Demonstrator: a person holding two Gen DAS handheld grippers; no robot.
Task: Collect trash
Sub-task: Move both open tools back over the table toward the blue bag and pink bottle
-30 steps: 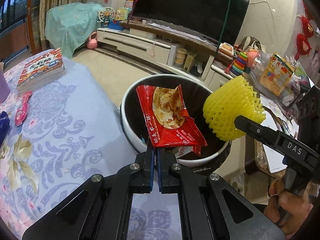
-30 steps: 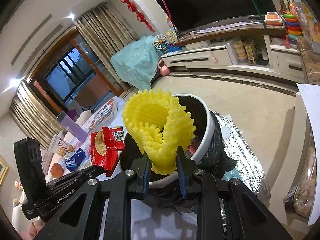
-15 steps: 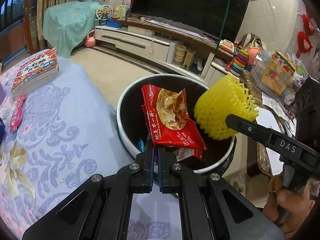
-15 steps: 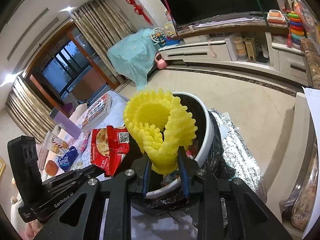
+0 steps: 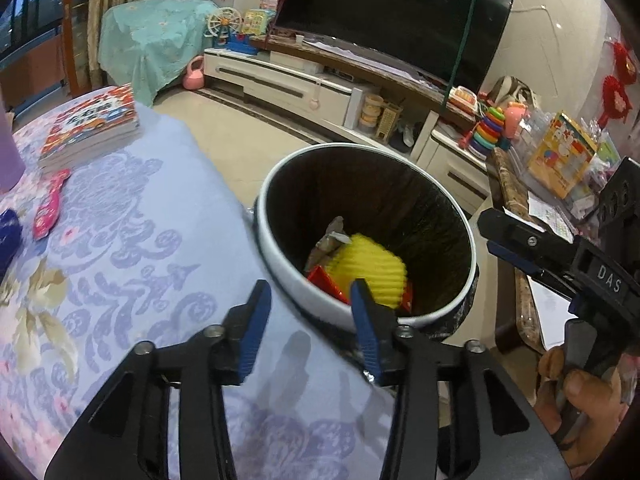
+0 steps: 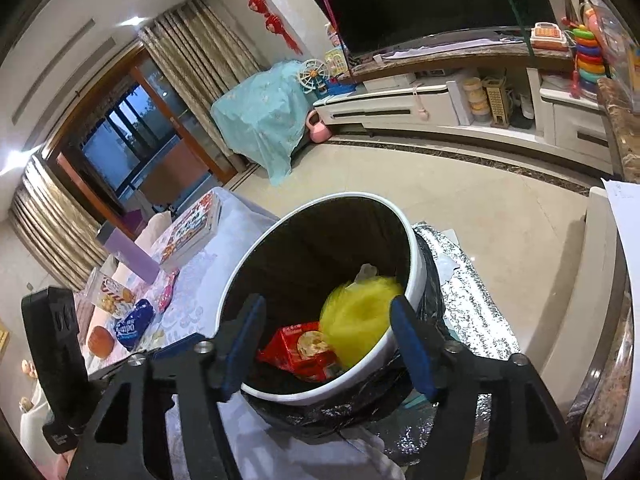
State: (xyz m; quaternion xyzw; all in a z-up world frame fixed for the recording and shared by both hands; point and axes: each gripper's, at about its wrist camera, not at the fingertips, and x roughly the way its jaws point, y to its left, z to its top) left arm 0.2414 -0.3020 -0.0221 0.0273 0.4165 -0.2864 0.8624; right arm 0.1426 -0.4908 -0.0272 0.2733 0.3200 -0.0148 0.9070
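A white-rimmed bin (image 5: pixel 362 312) (image 6: pixel 414 256) with a black liner stands beside the table. Inside it lie the yellow foam net (image 5: pixel 370 270) (image 6: pixel 360 314) and the red snack wrapper (image 5: pixel 324 282) (image 6: pixel 302 350), both blurred. My left gripper (image 5: pixel 310 296) hangs over the bin's near rim, its jaws opening with nothing between them. My right gripper (image 6: pixel 326 322) is above the bin mouth, its jaws also opening and empty; it shows in the left wrist view at the right (image 5: pixel 520 244).
The table has a blue-patterned cloth (image 5: pixel 120 240) carrying books (image 5: pixel 90 126), a pink packet (image 5: pixel 48 210), a purple box (image 6: pixel 128 254) and snacks (image 6: pixel 134 324). A TV stand (image 5: pixel 304 80) with toys lines the far wall. A hand (image 5: pixel 580 392) holds the right gripper.
Both grippers opened. The red wrapper left my left gripper and the yellow foam net left my right gripper; both dropped into the bin.
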